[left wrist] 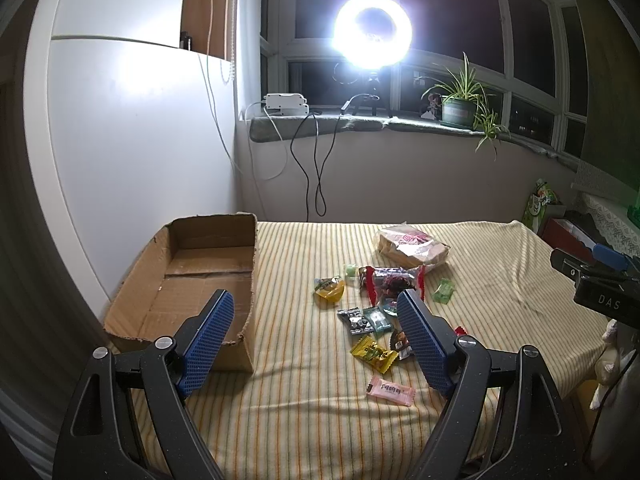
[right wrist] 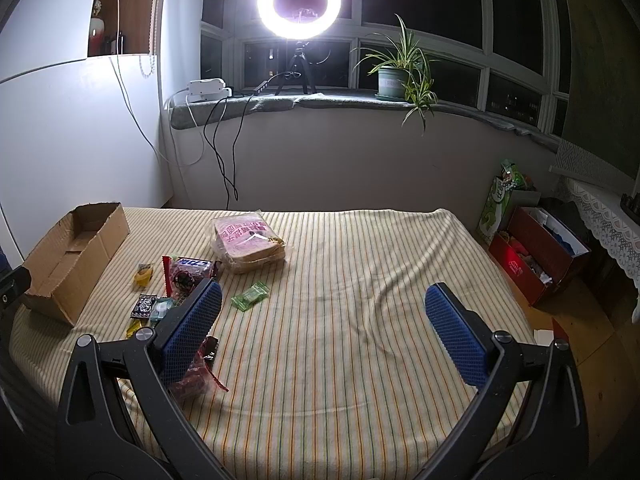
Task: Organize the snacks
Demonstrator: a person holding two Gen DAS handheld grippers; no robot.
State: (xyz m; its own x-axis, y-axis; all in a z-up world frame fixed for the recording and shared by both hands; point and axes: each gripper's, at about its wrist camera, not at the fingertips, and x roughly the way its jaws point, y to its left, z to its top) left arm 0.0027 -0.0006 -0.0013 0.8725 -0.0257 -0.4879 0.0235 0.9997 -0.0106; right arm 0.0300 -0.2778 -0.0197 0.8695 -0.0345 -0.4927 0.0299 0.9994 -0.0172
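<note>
An open cardboard box point(left wrist: 200, 280) lies on the striped cloth at the left; it also shows in the right wrist view point(right wrist: 76, 256). Several small snack packets lie right of it: a bagged bread loaf point(left wrist: 412, 246) point(right wrist: 248, 240), a red-ended packet point(left wrist: 392, 280) point(right wrist: 184, 274), a yellow jelly cup point(left wrist: 329, 289), a green candy point(left wrist: 443, 291) point(right wrist: 250, 297), a yellow packet point(left wrist: 374, 354), a pink packet point(left wrist: 391, 390). My left gripper point(left wrist: 316, 338) is open and empty, above the table's front between box and snacks. My right gripper point(right wrist: 324, 328) is open and empty over bare cloth.
The table point(right wrist: 360, 264) carries a yellow striped cloth with wrinkles on its right half. A ring light point(left wrist: 373, 32) and a potted plant point(left wrist: 460, 108) stand on the windowsill behind. Red boxes point(right wrist: 532, 256) and bags sit on the floor at the right. A white wall is at the left.
</note>
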